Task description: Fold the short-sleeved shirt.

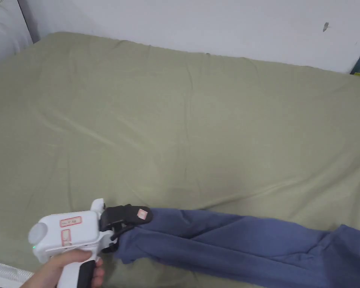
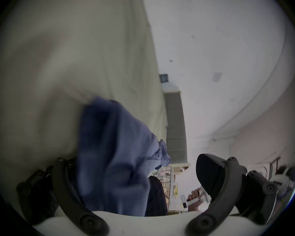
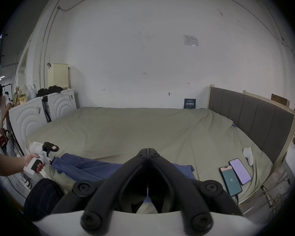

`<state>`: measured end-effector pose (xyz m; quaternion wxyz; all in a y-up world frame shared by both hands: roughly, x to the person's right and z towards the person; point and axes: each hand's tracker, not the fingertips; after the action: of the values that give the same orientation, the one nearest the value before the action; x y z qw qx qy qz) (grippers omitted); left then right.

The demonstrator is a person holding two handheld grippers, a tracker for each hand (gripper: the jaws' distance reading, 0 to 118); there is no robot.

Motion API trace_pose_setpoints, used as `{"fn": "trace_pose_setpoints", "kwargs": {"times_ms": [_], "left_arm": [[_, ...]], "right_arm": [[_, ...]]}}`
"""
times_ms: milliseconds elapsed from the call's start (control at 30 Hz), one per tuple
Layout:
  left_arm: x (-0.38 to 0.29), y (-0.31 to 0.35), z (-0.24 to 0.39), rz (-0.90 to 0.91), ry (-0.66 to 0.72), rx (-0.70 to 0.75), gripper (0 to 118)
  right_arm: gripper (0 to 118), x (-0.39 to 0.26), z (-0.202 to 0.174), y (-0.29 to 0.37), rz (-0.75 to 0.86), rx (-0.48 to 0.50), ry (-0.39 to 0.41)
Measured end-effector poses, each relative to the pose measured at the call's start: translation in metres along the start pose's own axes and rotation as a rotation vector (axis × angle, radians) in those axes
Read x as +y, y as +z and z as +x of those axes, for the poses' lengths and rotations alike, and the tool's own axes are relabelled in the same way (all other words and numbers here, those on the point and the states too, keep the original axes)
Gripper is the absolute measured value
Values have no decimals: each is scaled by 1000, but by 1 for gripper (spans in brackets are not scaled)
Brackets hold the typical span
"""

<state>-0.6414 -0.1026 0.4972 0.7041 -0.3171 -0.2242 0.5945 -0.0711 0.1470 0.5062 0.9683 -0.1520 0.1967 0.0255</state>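
Mostly bare bed sheet (image 1: 183,123) beyond blue shirt (image 1: 228,240) along near edge.

A plain blue shirt (image 1: 250,243) is lying on the olive-green sheet (image 1: 175,123), with the white-bodied, black-jawed left gripper (image 1: 132,221) showing at seven o'clock (red-edged stickers on it) and a grey headboard (image 3: 249,118) sitting at three.

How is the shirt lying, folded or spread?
Neither: the shirt lies bunched in a long rumpled strip along the bed's near edge.

Shirt (image 1: 250,243) cropped at frame edge
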Motion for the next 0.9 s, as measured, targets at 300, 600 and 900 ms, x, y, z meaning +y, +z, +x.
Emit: {"fn": "trace_pose_setpoints", "kwargs": {"times_ms": [300, 600, 900], "left_arm": [[-5, -29, 8, 18, -4, 344, 7], [33, 58, 89, 201, -239, 712, 7], [14, 60, 158, 241, -440, 994, 7]], "right_arm": [[0, 1, -5, -7, -3, 29, -12], [0, 3, -2, -5, 22, 46, -19], [0, -1, -5, 0, 40, 73, -18]]}}
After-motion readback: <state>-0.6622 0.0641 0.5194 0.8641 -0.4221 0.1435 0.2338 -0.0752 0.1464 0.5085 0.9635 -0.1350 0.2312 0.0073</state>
